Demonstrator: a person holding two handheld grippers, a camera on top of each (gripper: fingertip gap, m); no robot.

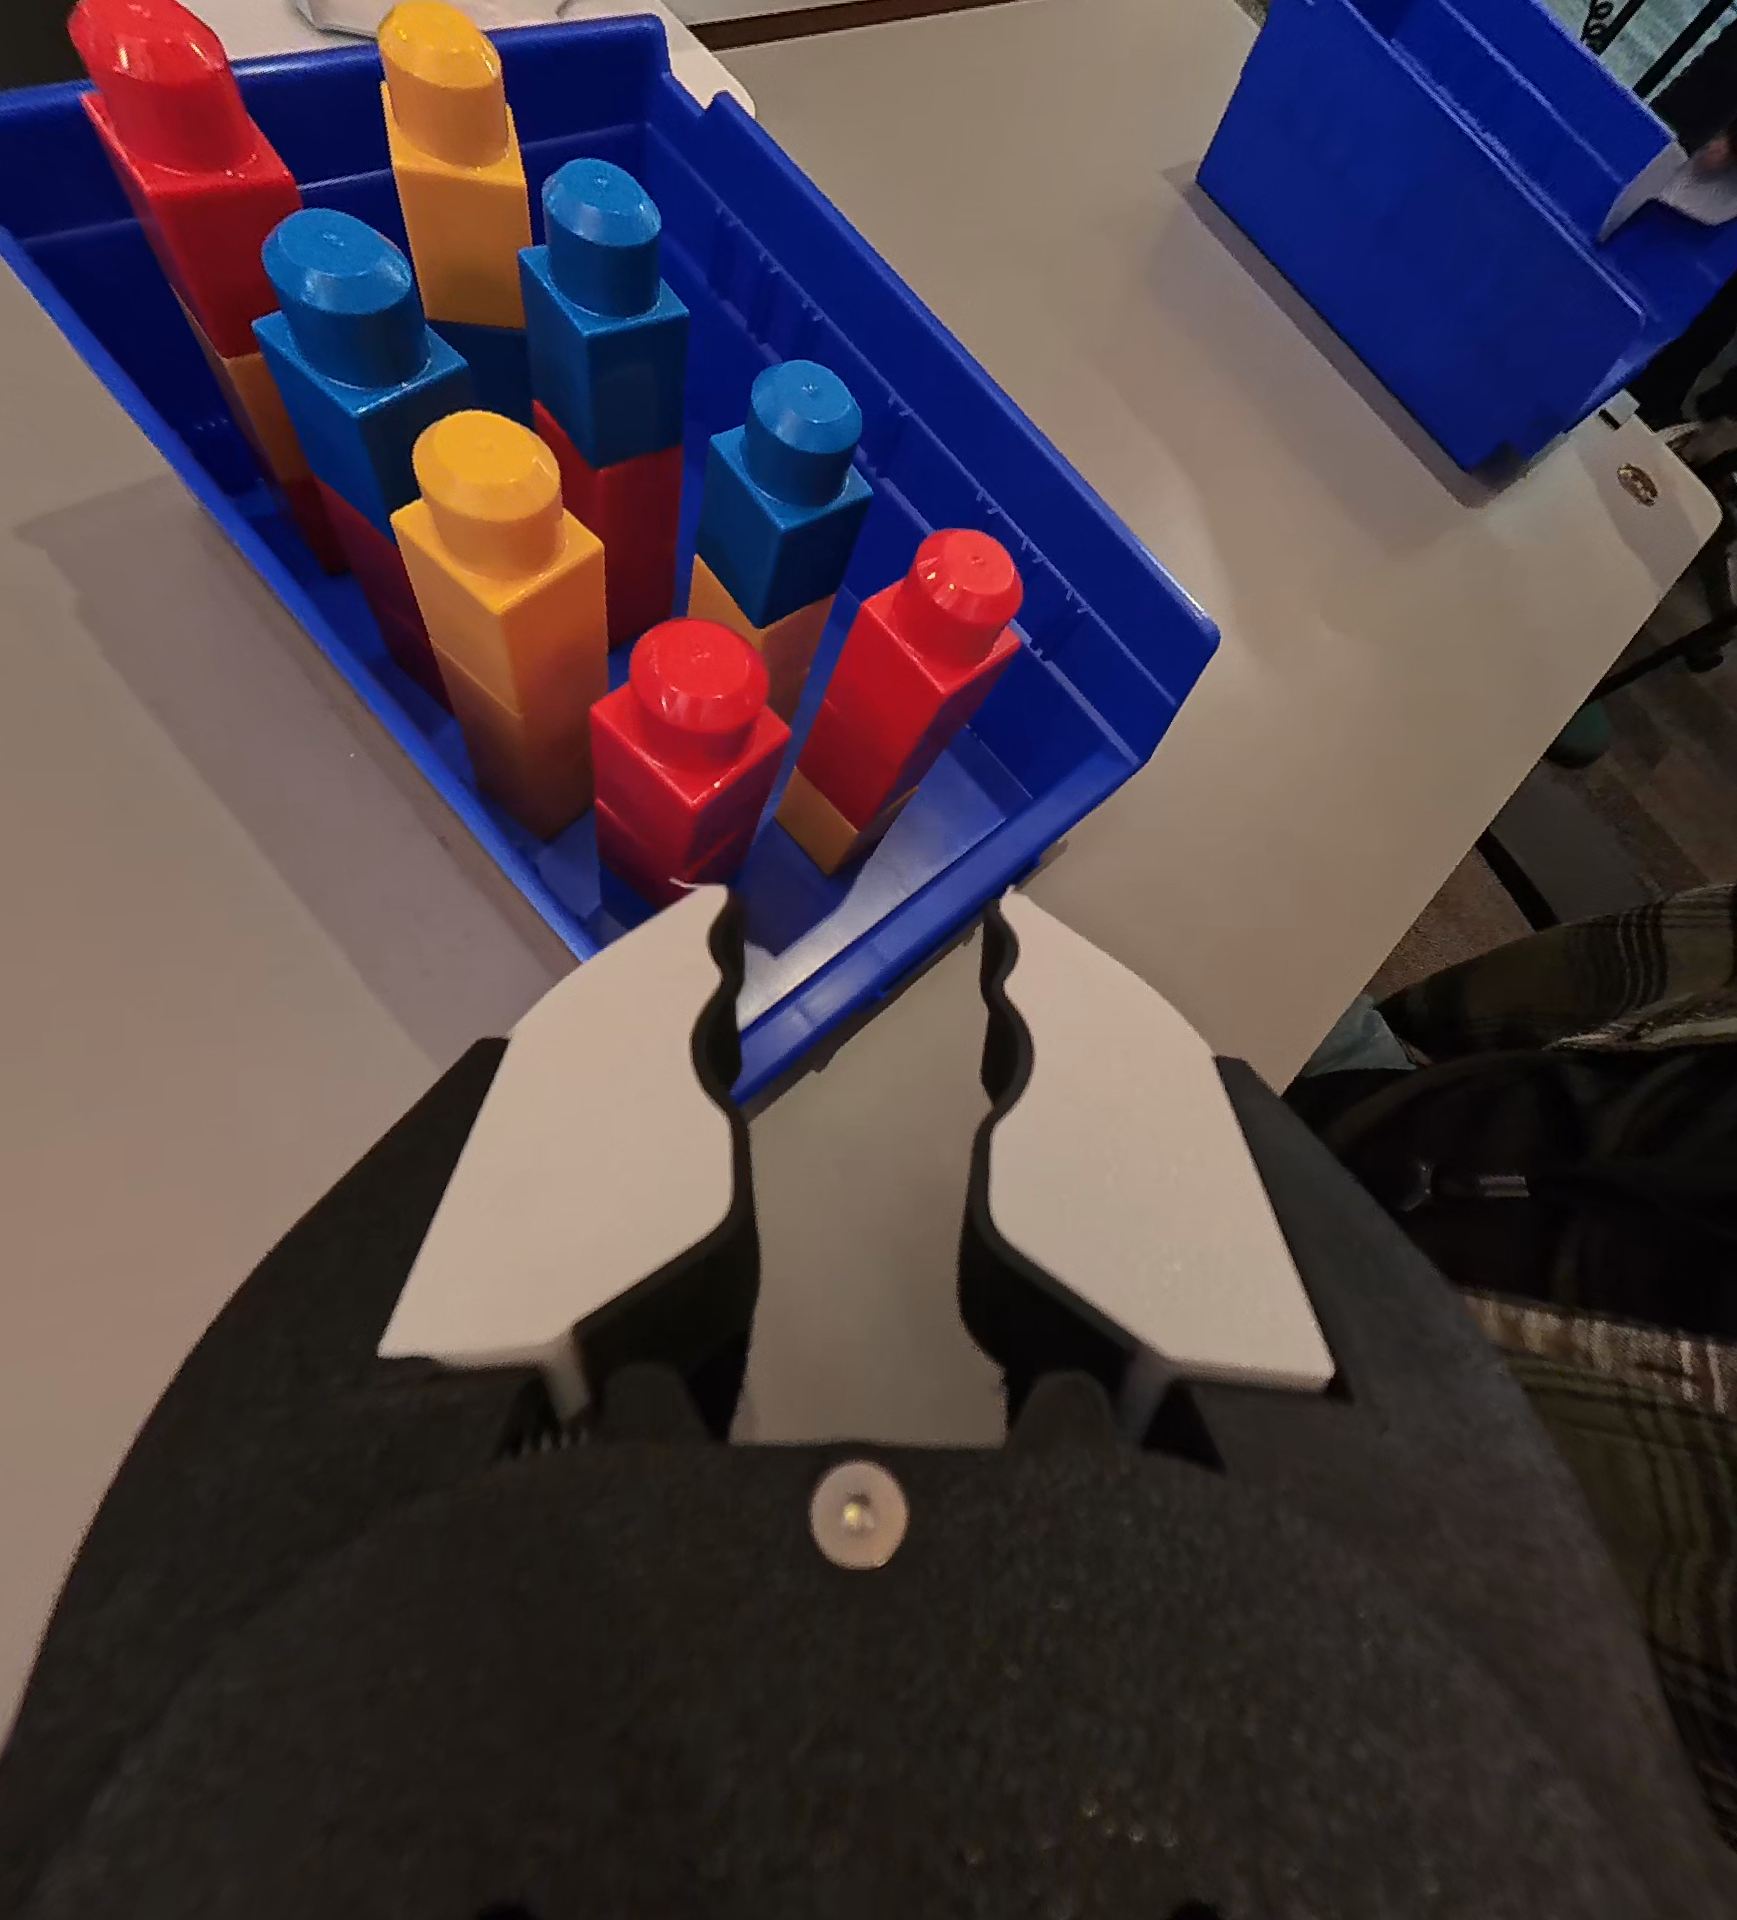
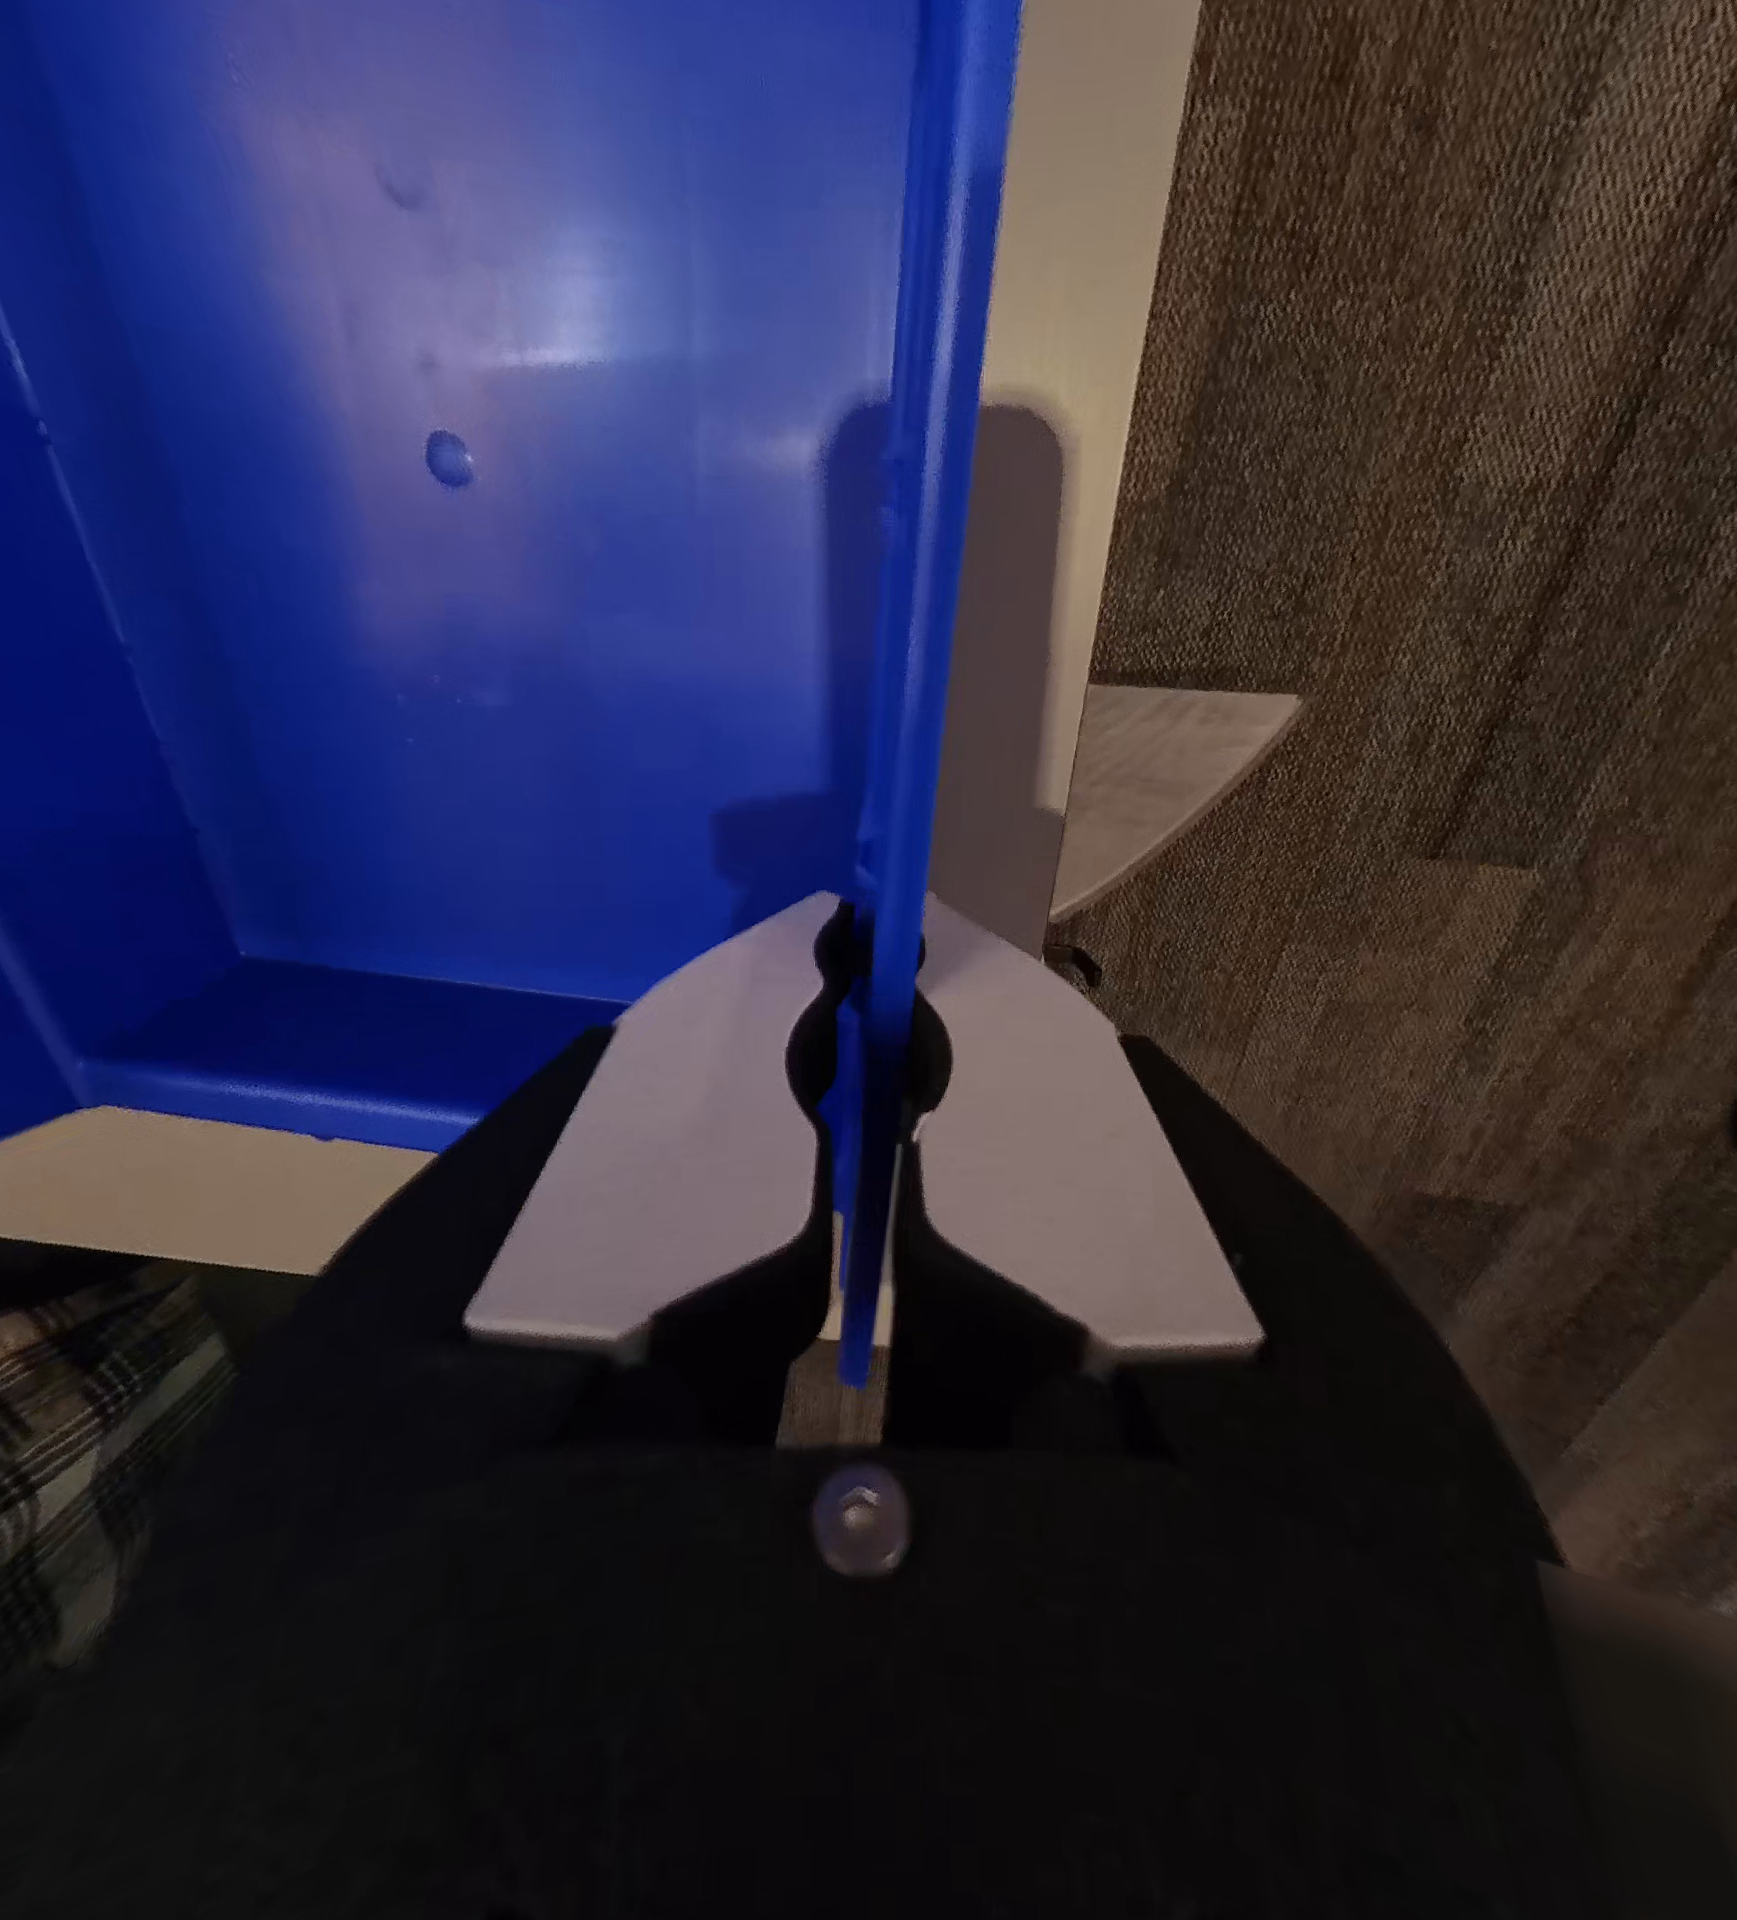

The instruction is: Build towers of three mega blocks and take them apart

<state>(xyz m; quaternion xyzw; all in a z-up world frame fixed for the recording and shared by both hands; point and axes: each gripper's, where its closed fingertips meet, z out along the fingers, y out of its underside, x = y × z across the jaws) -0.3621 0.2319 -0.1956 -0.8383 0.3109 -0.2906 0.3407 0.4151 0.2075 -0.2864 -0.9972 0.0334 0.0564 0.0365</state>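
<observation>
In the left wrist view a blue bin (image 1: 1103, 665) on the grey table holds several upright block towers in red, blue and yellow, such as a red-topped tower (image 1: 682, 748) nearest me and a yellow tower (image 1: 511, 613). My left gripper (image 1: 859, 914) is open and empty, just above the bin's near corner. A second blue bin (image 1: 1415, 260) stands at the far right, with my right gripper (image 1: 1664, 192) at its far rim. In the right wrist view my right gripper (image 2: 874, 925) is shut on that bin's thin side wall (image 2: 931, 520); the bin's inside (image 2: 428, 520) shows no blocks.
The table's right edge (image 1: 1570, 644) drops to a carpeted floor (image 2: 1466, 520). A person's plaid sleeve (image 1: 1622, 956) and dark clothing lie at the right of the left wrist view. Bare table top (image 1: 947, 260) lies between the two bins. My right fingertips sit around 80 cm from my left ones.
</observation>
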